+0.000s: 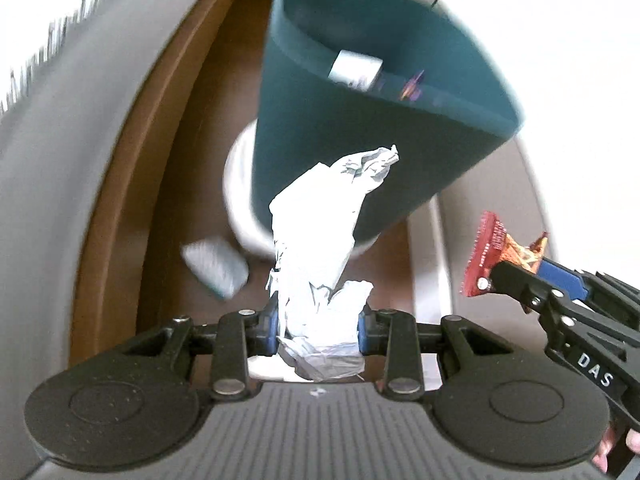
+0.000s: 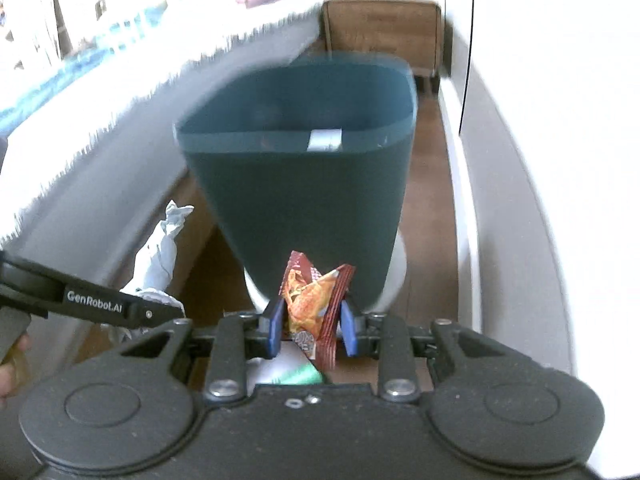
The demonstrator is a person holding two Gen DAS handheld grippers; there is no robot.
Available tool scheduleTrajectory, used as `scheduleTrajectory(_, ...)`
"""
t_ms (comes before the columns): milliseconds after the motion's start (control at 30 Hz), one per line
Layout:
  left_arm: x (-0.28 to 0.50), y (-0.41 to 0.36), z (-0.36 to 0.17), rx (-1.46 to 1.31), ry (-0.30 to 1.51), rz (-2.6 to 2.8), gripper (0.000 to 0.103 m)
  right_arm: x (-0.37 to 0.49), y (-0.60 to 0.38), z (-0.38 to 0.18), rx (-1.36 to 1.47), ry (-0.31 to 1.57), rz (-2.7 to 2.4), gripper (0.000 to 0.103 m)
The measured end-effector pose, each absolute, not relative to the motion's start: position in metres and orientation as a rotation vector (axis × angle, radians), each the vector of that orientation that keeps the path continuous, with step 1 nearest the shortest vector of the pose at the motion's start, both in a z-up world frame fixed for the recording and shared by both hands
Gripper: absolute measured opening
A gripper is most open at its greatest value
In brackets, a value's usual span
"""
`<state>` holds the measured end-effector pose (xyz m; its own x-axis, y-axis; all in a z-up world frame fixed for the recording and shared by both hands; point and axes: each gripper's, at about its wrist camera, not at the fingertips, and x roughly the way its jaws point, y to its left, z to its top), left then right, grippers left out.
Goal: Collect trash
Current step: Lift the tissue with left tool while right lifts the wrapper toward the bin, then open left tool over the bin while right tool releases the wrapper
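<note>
I see a smooth, matt plastic bin (image 2: 304,200), dark teal. The white paper (image 1: 316,248) in my left tool (image 1: 318,324) looks soft and crumpled. The snack wrapper (image 2: 316,304) in my right tool (image 2: 312,328) is shiny, crinkly foil. The floor (image 1: 192,184) is smooth brown wood.

**Lettering we can read**

We read "DAS" in white capitals on the black arm of the right gripper (image 1: 486,276), off to the right of our left tool; we read "GenRobot.AI" in white on the black arm of the left gripper (image 2: 168,304), off to the left of our right tool; print on the snack wrapper (image 2: 316,304) is illegible.
</note>
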<state>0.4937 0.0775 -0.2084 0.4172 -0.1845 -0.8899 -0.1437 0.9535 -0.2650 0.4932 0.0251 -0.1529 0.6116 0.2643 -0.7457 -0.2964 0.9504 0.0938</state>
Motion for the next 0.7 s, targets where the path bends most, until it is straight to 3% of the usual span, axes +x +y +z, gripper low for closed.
scheduleTrajectory(233,0.527,0.064,-0.114,-0.233,0.964,-0.077,0.033,0.514,0.030,-0.087,-0.069,0.710,0.313,0.028)
scheduleTrajectory(367,0.552,0.059,-0.090,-0.188,0.909,-0.088,0.033,0.537,0.040,-0.074,-0.113,0.666,0.308,0.028)
scheduleTrajectory(700,0.630,0.051,-0.125,-0.176,0.985,-0.069,0.033,0.599,0.057,-0.103,-0.168,0.708,0.275,0.028)
